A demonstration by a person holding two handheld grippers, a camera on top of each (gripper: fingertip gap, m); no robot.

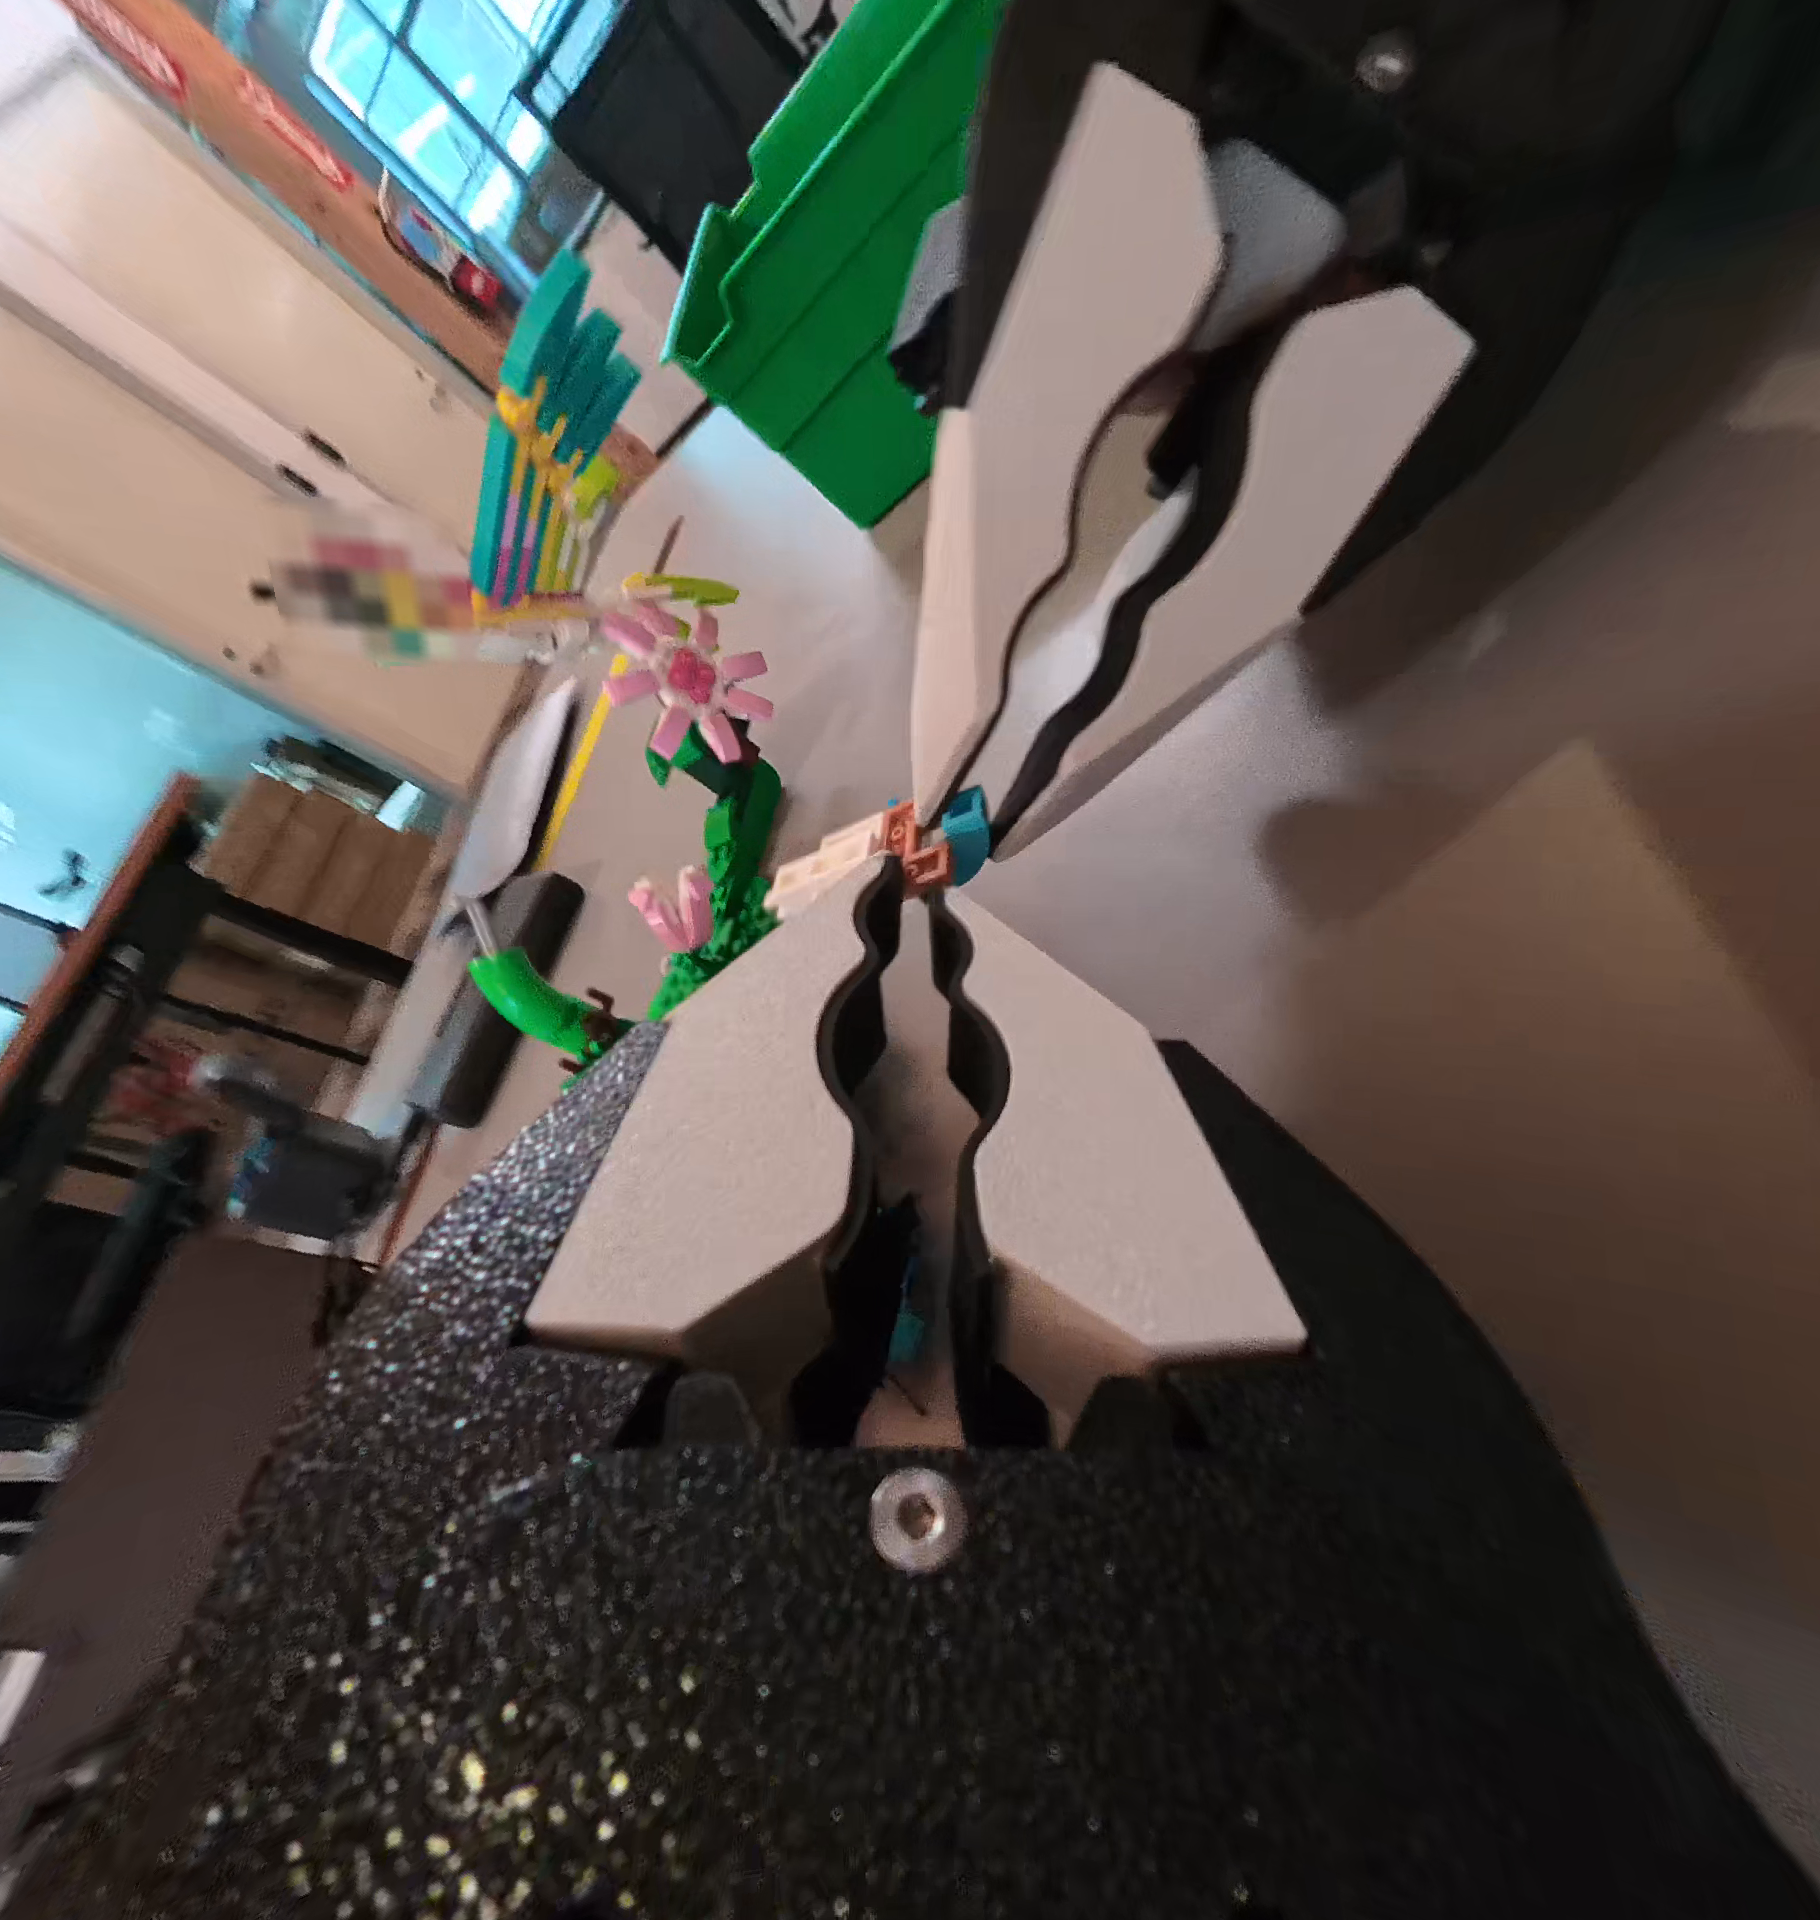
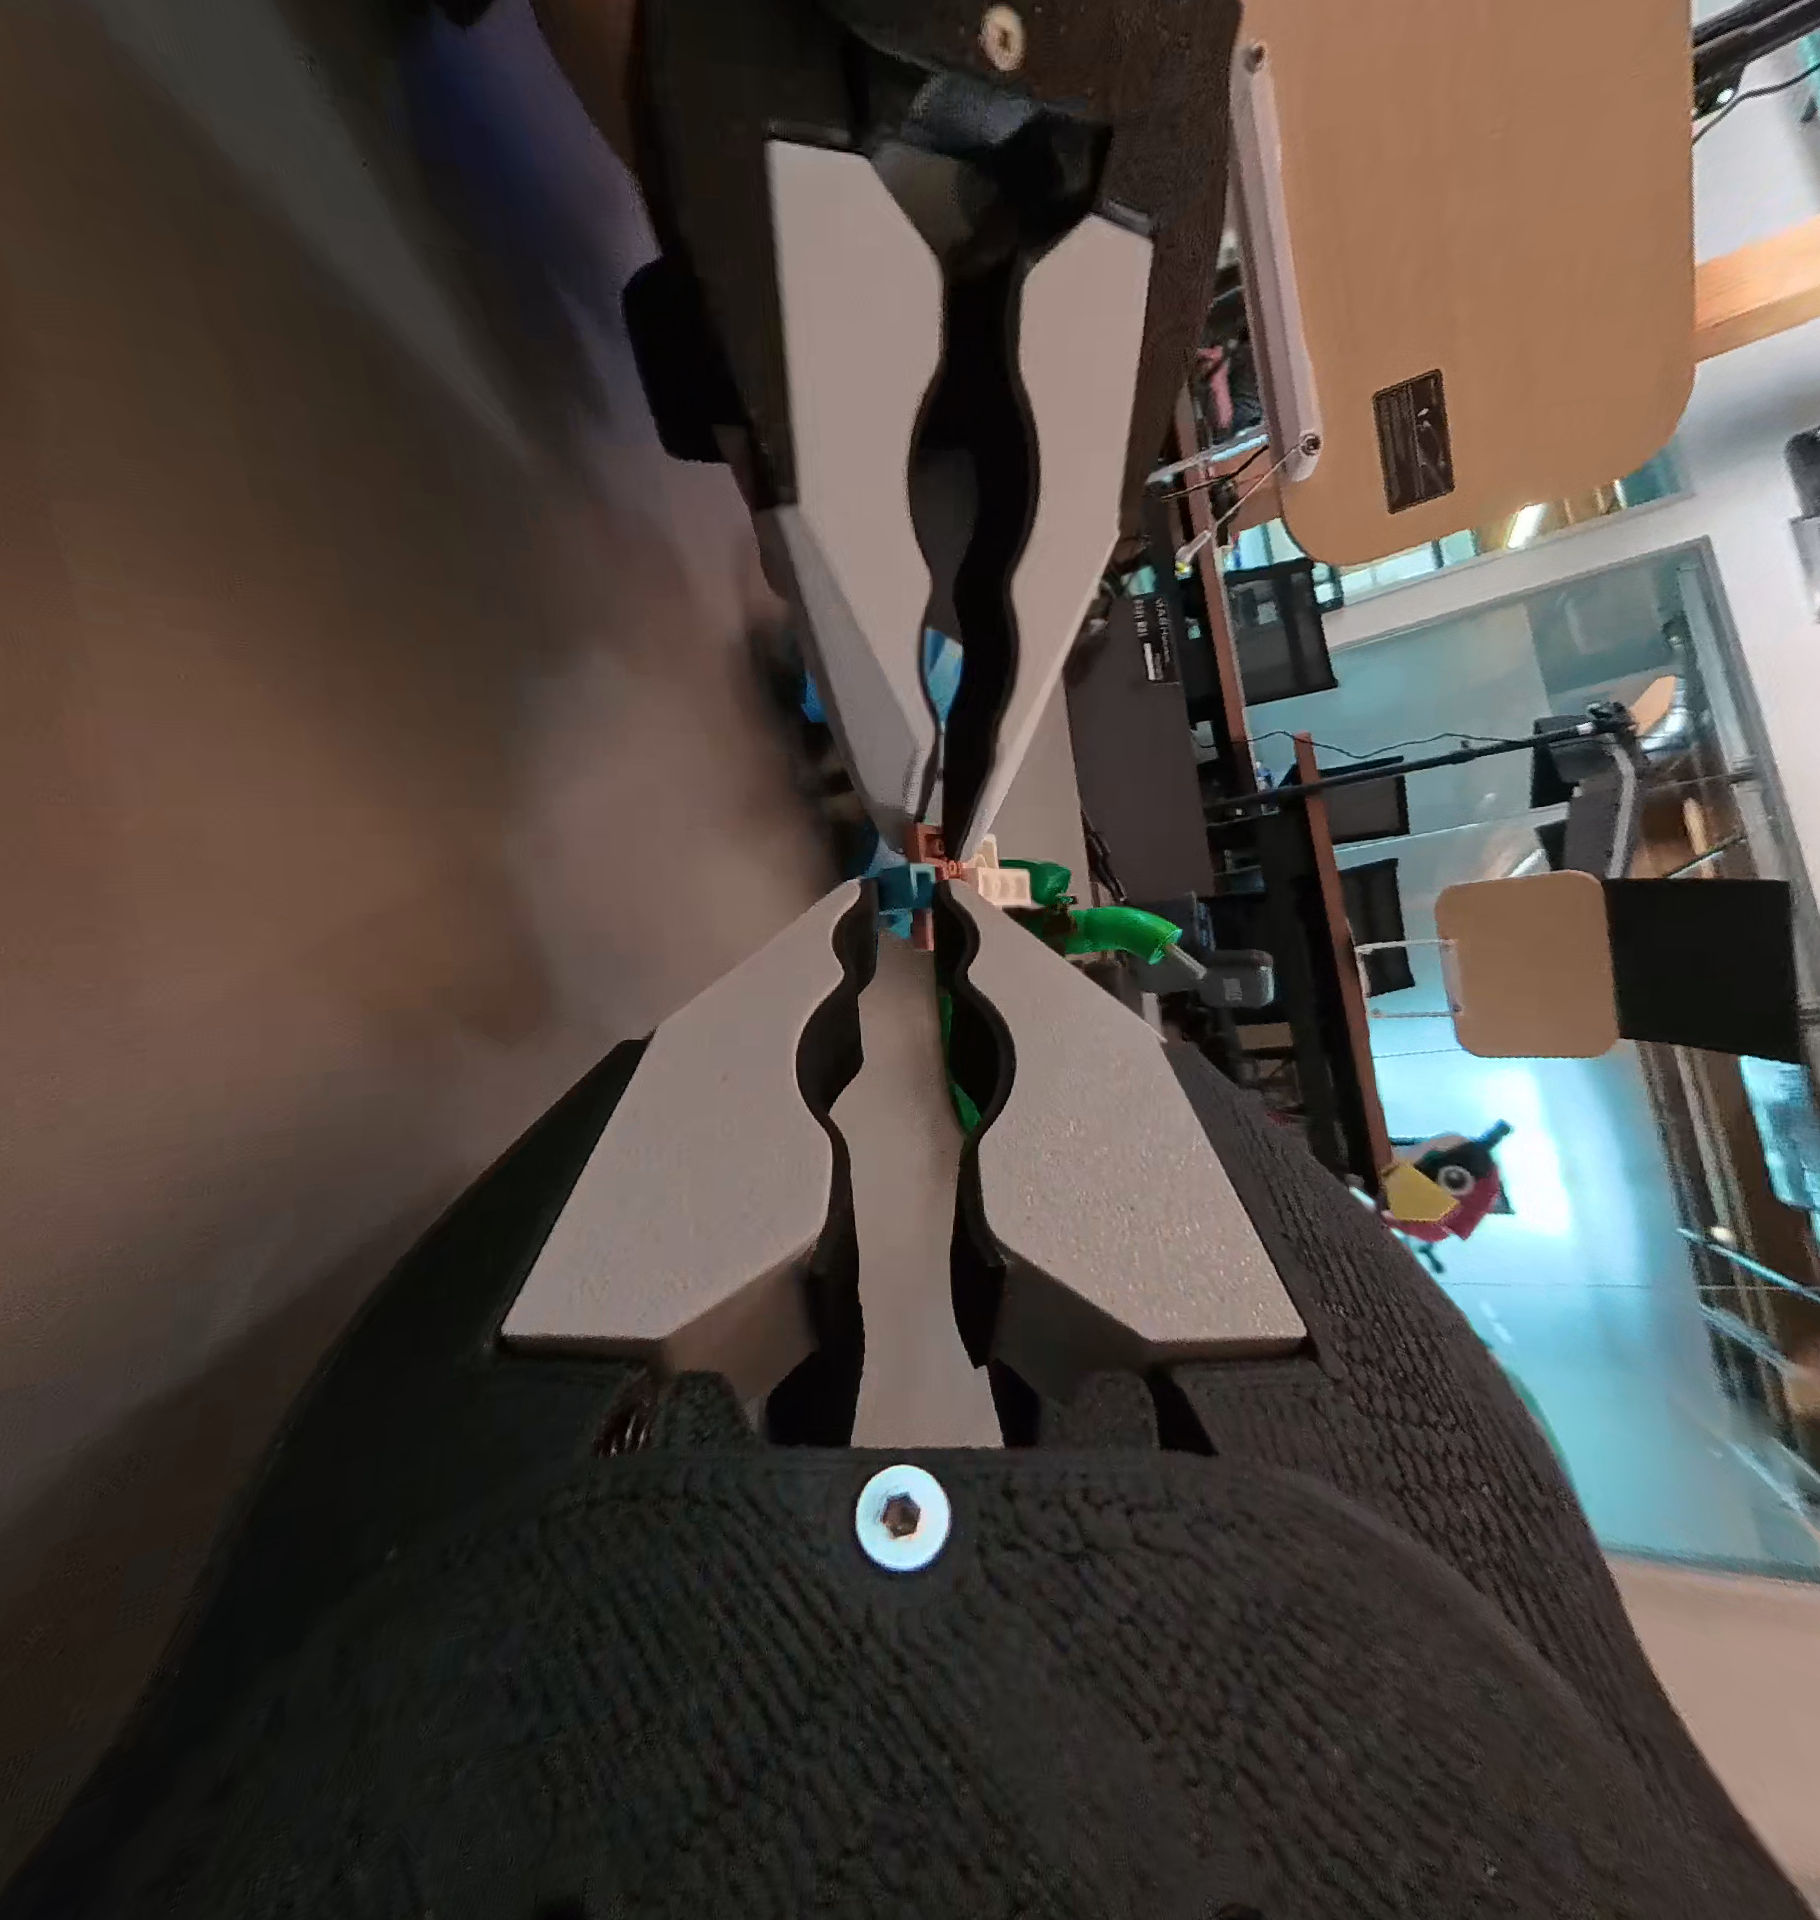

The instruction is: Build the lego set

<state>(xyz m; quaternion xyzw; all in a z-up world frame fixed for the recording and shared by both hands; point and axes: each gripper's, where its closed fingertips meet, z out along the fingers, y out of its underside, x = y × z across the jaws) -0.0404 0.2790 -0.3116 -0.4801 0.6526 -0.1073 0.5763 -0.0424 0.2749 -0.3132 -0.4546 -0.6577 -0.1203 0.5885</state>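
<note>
Beside the pink brick flower, my left gripper and right gripper meet tip to tip, both apparently clamped on a small brown-and-blue brick cluster; no legible writing.

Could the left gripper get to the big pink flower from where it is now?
Probably not right away. The left gripper is shut on a small brick cluster that the right gripper also pinches. The pink flower stands unobstructed off to the side on the table.

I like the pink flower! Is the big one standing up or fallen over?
Standing up. In the left wrist view, the big pink flower sits atop its green stem, which rises from the white table, though the tilted camera makes it look sideways.
</note>
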